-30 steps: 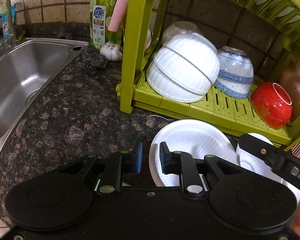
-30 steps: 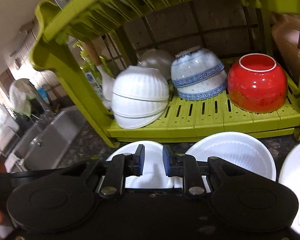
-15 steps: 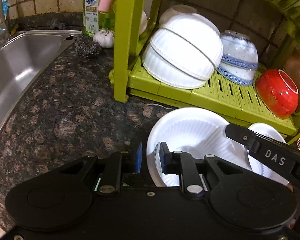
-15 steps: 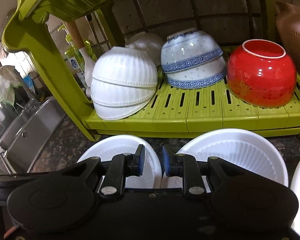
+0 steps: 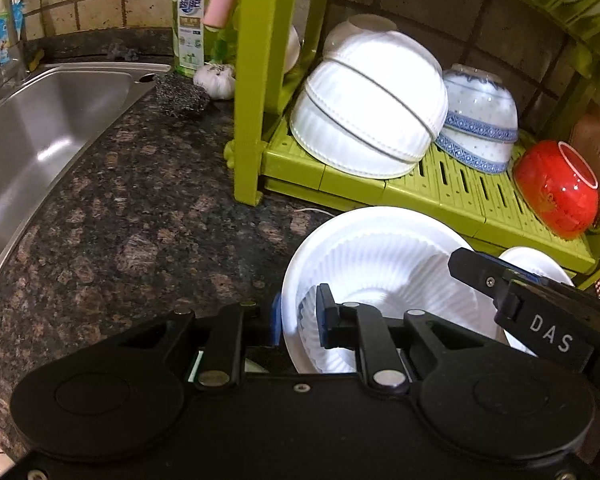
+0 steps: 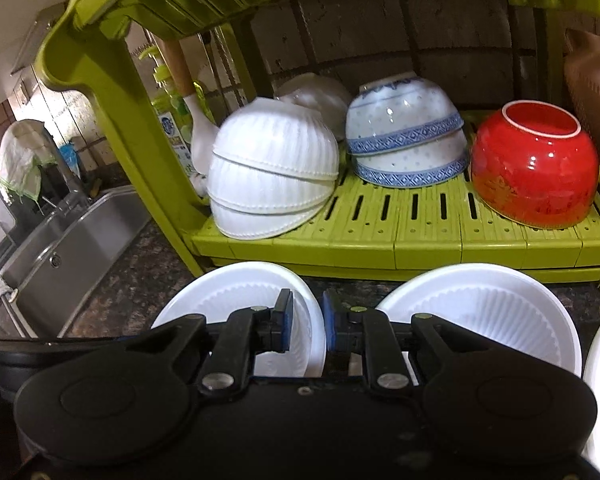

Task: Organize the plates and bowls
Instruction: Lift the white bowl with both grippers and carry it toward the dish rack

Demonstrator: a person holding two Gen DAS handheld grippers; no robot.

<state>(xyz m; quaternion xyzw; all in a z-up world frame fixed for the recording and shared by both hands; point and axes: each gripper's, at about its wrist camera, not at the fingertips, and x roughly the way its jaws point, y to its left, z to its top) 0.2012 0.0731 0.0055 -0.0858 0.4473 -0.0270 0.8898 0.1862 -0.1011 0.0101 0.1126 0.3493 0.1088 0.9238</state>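
A white ribbed bowl (image 5: 380,264) (image 6: 236,292) stands upright on the dark granite counter in front of the green dish rack (image 5: 440,196) (image 6: 380,236). My left gripper (image 5: 298,316) straddles its left rim with a narrow gap still showing, so it is open. My right gripper (image 6: 306,320) straddles the right rim of the same bowl, also narrowly open; it enters the left wrist view from the right (image 5: 480,272). A second white ribbed bowl (image 6: 480,304) sits to the right.
On the rack's lower shelf, upside down: stacked white bowls (image 5: 372,112), blue-patterned bowls (image 5: 480,120) and a tilted red bowl (image 5: 552,192). A steel sink (image 5: 40,120), soap bottle (image 5: 188,12), garlic (image 5: 216,80) and scourer (image 5: 180,96) lie left. A brown basket (image 6: 592,92) stands right.
Both grippers have moved forward and down onto the left white bowl. The left one's fingers now sit on either side of its rim, and the right gripper reaches further across it.
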